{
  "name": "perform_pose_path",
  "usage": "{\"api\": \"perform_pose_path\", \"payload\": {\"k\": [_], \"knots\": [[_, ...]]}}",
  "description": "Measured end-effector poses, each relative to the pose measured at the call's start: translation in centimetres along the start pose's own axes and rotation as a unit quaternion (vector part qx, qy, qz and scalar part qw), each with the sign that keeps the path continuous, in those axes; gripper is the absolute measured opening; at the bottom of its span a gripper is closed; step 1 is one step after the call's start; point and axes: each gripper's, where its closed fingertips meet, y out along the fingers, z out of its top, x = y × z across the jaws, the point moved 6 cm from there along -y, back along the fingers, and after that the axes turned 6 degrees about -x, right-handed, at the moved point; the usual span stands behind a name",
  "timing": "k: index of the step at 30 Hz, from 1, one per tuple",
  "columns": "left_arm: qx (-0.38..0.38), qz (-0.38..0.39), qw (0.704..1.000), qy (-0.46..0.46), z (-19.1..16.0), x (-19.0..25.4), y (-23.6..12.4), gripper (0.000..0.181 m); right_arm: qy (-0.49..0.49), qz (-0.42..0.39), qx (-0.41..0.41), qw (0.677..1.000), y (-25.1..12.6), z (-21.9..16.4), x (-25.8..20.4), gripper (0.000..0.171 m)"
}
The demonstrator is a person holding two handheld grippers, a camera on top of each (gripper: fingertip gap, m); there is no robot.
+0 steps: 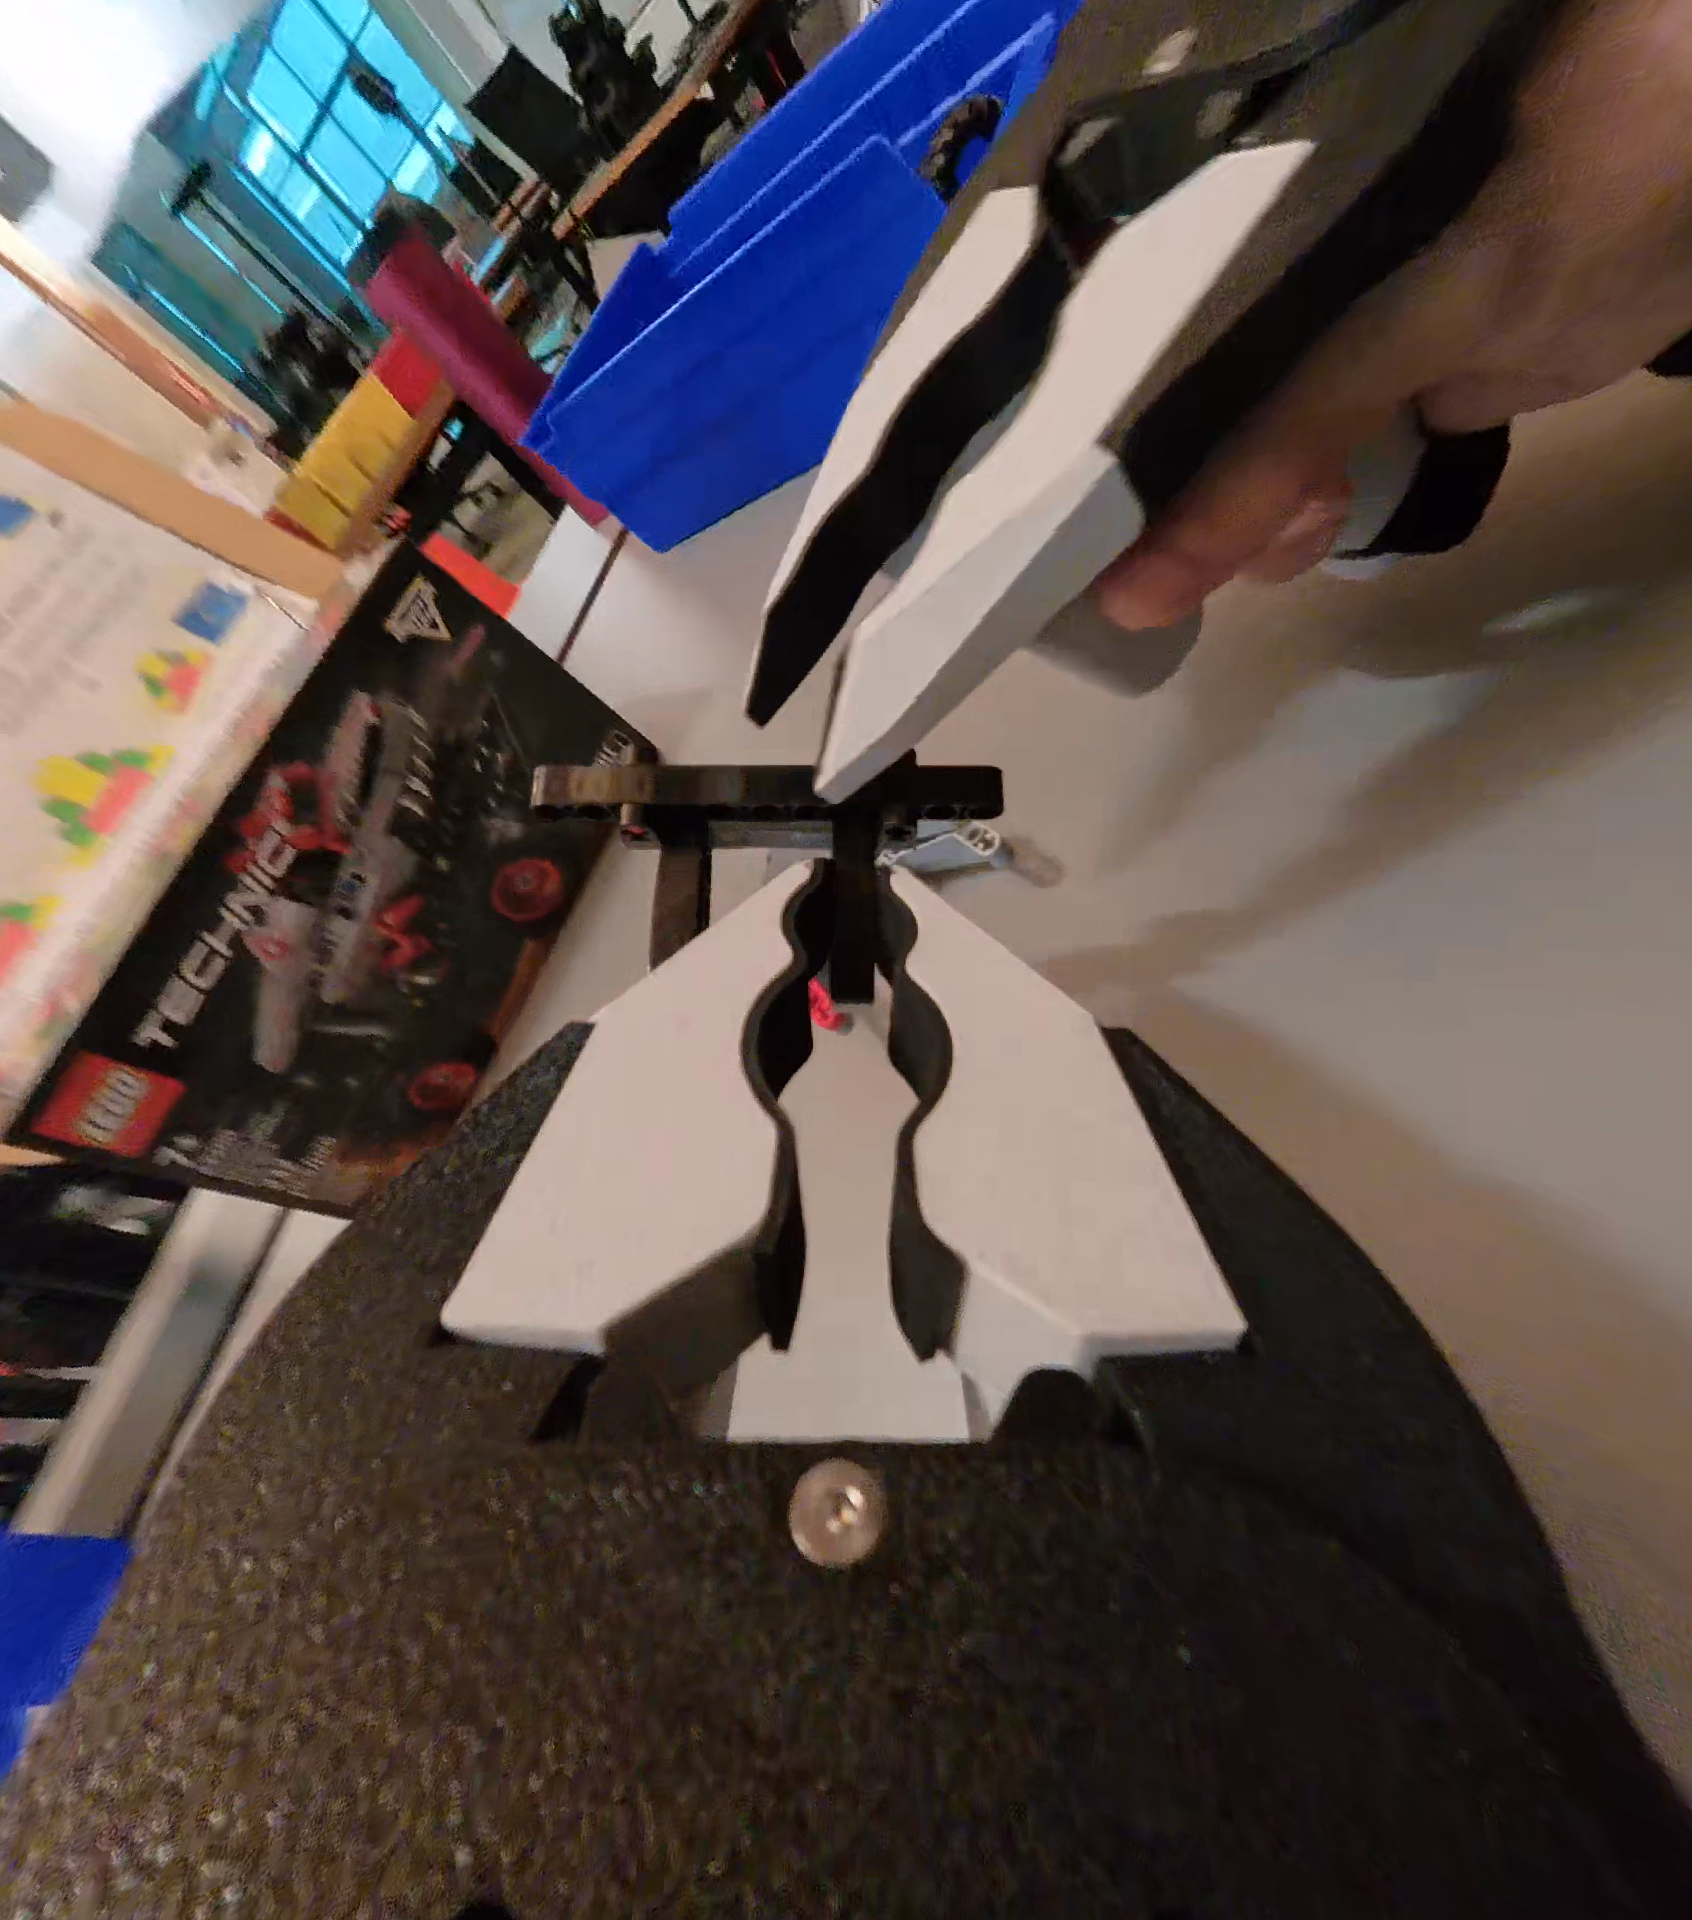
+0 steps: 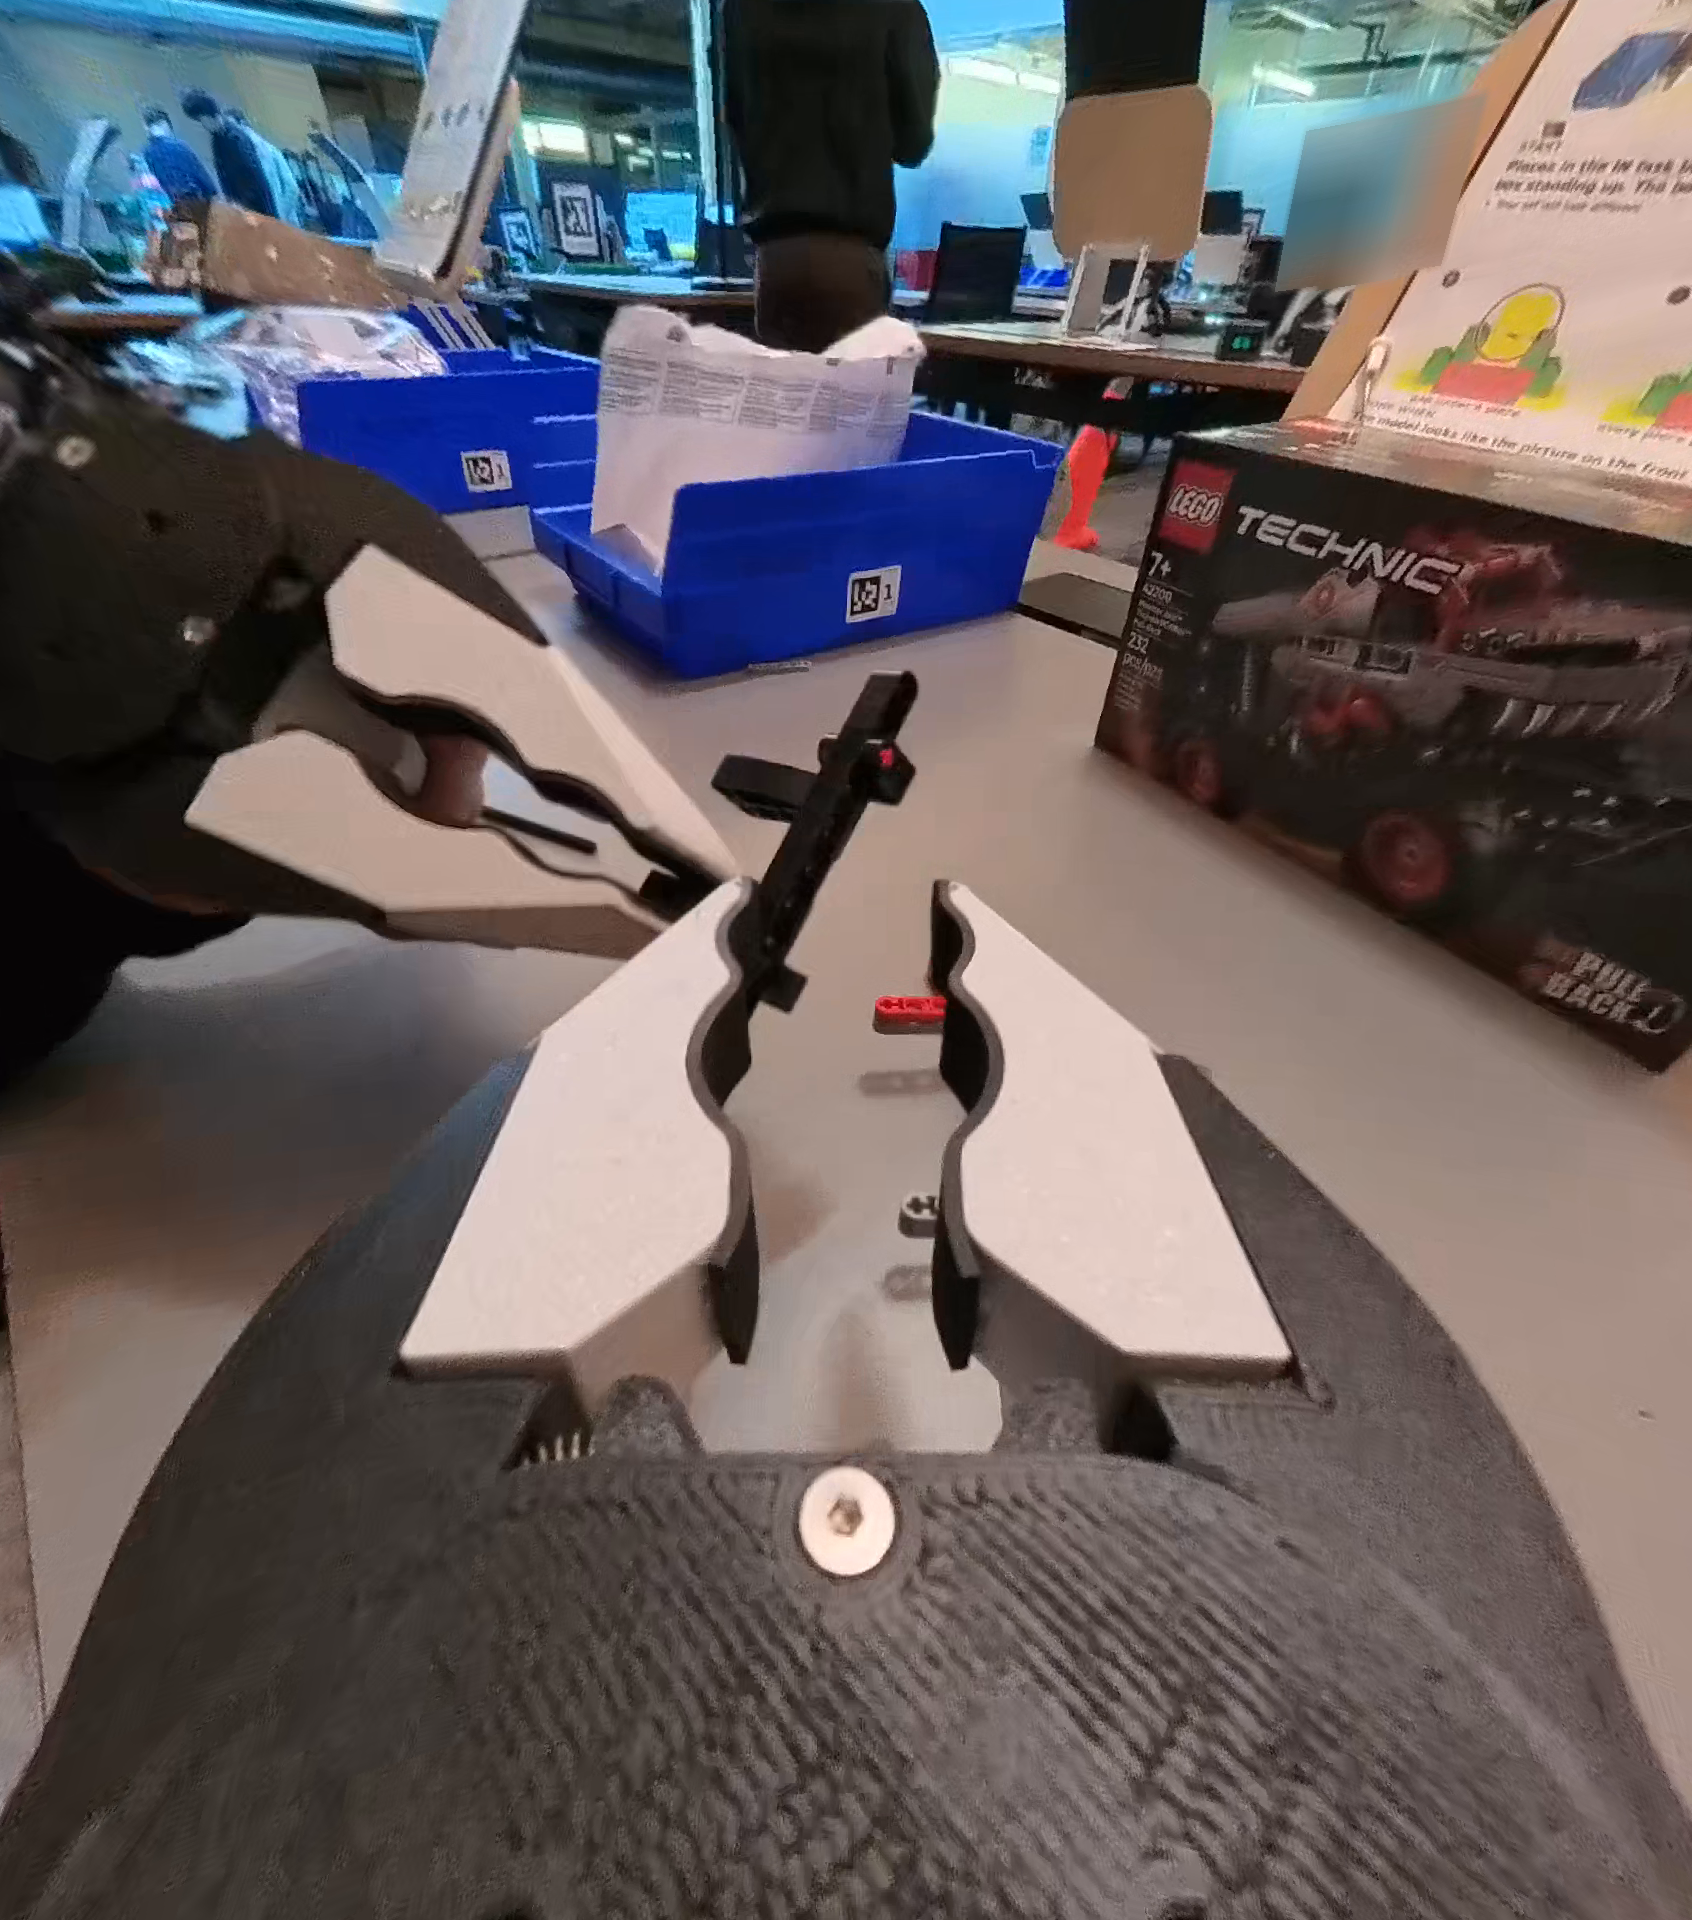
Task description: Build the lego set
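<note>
Lego beam assembly (image 1: 769, 800), black, off the table | your left gripper (image 1: 847, 914) pinches its lower beam | right gripper (image 2: 837, 904) wide, one finger touching: nudge could twist it loose, dropping it among loose red pin (image 2: 909, 1006).

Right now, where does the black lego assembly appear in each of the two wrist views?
Left wrist view: the black lego assembly is at the centre, just past the left gripper, which grips one of its beams.
Right wrist view: it stands just left of centre, beside the left gripper.
Shared landmark: the black lego box.
</note>
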Motion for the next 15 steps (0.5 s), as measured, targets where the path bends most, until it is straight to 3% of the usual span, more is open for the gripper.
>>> {"api": "perform_pose_path", "payload": {"k": [4, 9, 15], "knots": [[-0.002, 0.049, 0.995, 0.084, 0.27, 0.29, -0.15, 0.005, 0.051, 0.038, 0.015, 0.998, 0.45, 0.49, 0.02, 0.025], [0.01, 0.079, 0.99, 0.118, 0.45, 0.36, -0.17, 0.006, 0.029, 0.047, 0.022, 0.998, 0.37, 1.04, -0.64, 0.01], [-0.055, 0.113, 0.971, 0.202, -0.04, 0.67, 0.47, 0.005, 0.042, 0.032, -0.001, 0.999, 0.48, 0.46, -0.78, 0.01]]}}
